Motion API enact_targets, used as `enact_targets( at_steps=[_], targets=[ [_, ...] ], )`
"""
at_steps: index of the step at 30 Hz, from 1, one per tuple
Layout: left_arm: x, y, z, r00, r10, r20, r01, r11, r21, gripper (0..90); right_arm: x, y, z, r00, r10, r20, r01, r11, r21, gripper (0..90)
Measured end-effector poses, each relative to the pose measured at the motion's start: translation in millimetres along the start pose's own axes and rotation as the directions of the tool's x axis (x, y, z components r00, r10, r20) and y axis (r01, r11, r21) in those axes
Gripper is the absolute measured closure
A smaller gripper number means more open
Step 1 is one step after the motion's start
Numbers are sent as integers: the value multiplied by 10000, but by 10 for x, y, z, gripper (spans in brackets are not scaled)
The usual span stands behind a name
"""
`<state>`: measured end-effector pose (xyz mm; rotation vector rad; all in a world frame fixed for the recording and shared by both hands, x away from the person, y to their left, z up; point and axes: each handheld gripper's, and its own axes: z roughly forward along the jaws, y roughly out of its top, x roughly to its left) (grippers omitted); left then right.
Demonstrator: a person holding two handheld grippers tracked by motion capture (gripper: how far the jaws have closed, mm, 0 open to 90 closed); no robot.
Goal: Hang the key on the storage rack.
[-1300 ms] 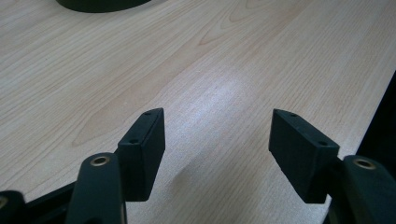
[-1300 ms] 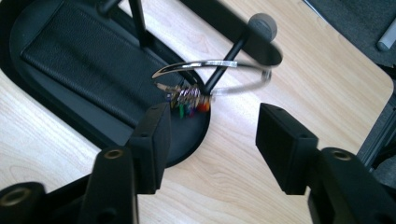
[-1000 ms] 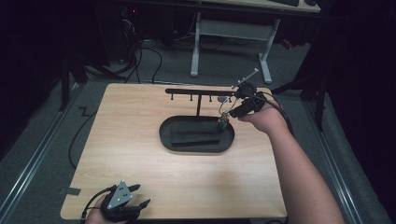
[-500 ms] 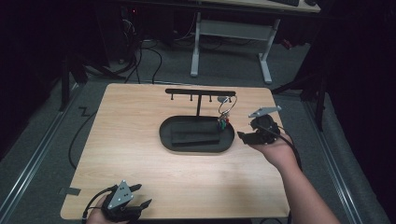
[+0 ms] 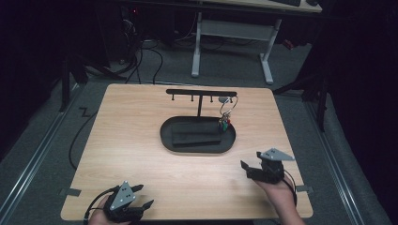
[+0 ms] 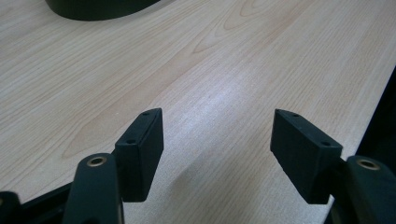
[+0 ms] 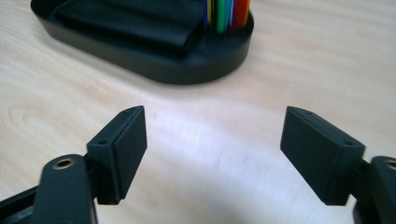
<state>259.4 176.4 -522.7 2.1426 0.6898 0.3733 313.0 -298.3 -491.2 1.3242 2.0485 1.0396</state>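
Note:
A black T-shaped hook stand (image 5: 201,93) rises from a black oval tray (image 5: 166,136) at the table's middle. From the rack's right end hangs a key ring (image 5: 227,108) with coloured tags (image 7: 225,13) reaching down into the tray. A flat black wallet-like item (image 5: 193,138) (image 7: 126,21) lies in the tray. My right gripper (image 5: 249,169) (image 7: 212,154) is low over the table's front right, short of the tray; its jaws have just been opening and stand open with nothing between them. My left gripper (image 5: 141,200) (image 6: 217,156) rests open and empty at the front left edge.
The wooden table (image 5: 131,122) has bare surface all around the tray. Beyond its far edge stand a white desk frame (image 5: 232,33) and cables on a dark floor. A cable (image 5: 77,138) trails off the table's left side.
My right hand has drawn back from the hook stand and come down toward the table's front right, leaving the key ring hanging on the rack. The left gripper has stayed put.

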Motion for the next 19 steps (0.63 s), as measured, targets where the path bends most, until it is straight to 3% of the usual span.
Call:
enact_targets(
  at_steps=[1,4,5,7,9,19],
  targets=[
    [0,0,0,10000,0,0,0,10000,0,353,0,0,0,10000,0,0,0,10000,0,219],
    [3,-1,8,10000,-2,-6,2,10000,17,352,71,-285,-75,9994,189,288,-171,9980,-610,233],
    [4,3,8,10000,-7,22,7,10000,-9,351,57,-363,-183,9967,668,451,-628,9944,-853,255],
    [5,4,7,10000,-25,55,25,10000,-66,351,48,-362,-216,9964,702,468,-654,9932,-967,249],
    [11,-2,12,9999,-89,63,89,10000,-45,351,10,-416,-269,9946,607,842,-533,9947,-876,253],
    [3,-35,-48,10000,1,-76,-1,10000,-25,356,37,-386,-148,9971,477,585,-434,9964,-729,253]
  ],
)
